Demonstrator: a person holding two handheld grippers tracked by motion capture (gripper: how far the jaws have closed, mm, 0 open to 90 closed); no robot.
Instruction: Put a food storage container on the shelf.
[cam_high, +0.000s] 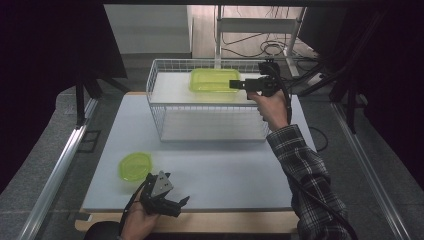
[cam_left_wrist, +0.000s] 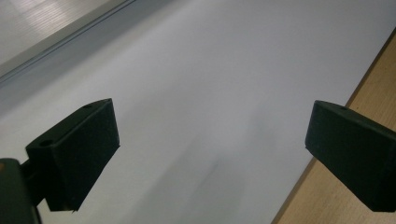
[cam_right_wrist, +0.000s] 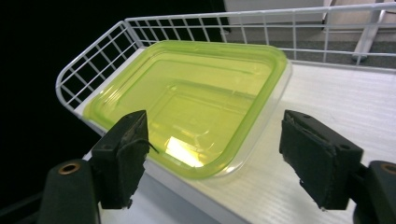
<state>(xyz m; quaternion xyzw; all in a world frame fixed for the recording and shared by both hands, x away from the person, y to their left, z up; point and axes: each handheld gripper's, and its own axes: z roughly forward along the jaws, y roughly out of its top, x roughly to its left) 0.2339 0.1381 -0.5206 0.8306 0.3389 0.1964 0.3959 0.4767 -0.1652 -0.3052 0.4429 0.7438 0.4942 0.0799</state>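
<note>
The rectangular green container (cam_high: 214, 80) lies on top of the wire rack (cam_high: 160, 107) at the back of the worktop (cam_high: 225, 170), near the rack's far rail. The right gripper (cam_high: 235, 84) is held level at the container's near edge, its jaws wide apart and holding nothing; in the right gripper view the rim sits between the 2 jaws. This looks like the approach to a grasp. The next move would call for easing forward until the rim is between the pads, then closing. The left gripper (cam_high: 181, 201) rests low near the front edge, jaws spread and empty, beside a round green lid (cam_high: 135, 165).
</note>
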